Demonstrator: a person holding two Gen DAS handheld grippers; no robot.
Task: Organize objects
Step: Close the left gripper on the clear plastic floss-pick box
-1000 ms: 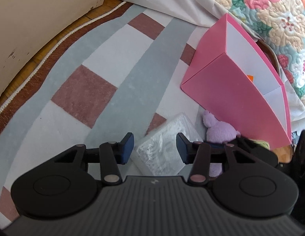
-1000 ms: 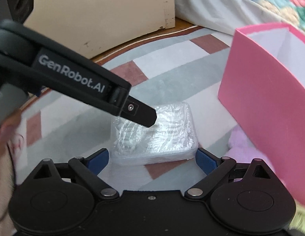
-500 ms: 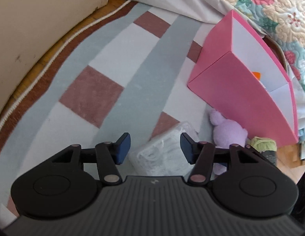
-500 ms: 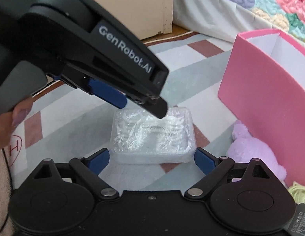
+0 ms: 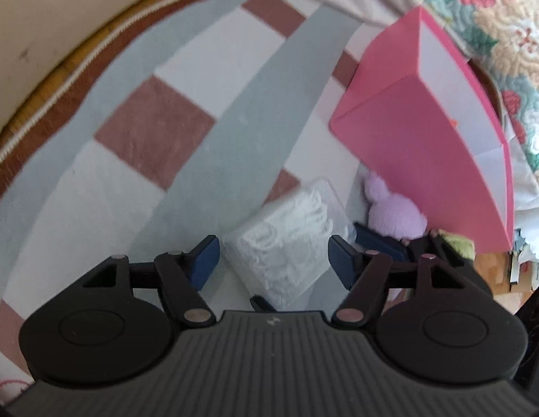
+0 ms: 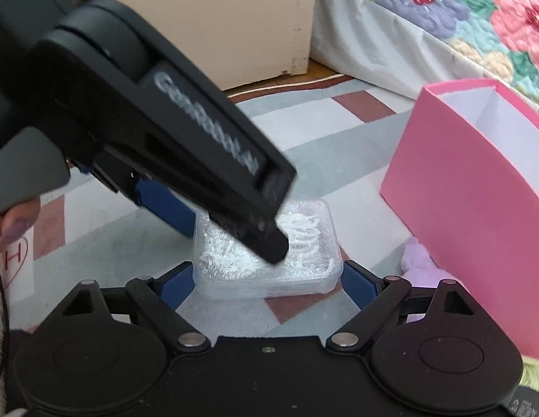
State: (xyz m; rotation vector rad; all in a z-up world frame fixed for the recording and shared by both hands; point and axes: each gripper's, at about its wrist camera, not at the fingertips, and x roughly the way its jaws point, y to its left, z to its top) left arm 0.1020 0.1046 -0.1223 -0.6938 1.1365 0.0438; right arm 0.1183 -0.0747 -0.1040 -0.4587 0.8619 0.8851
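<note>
Clear plastic box (image 6: 269,253): lower centre, on rug.
Right gripper (image 6: 269,285): my jaws closing around it, untouched; square up.
Left gripper (image 5: 274,257): my jaws opening, letting go.

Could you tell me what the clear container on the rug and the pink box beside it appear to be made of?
The clear container looks like thin, glossy transparent plastic: it glints, and white contents show through its crinkled top. The pink box looks like matte card or paperboard: flat panels, crisp folded edges, and a plain white inner face. Neither material can be confirmed by sight alone.
</note>
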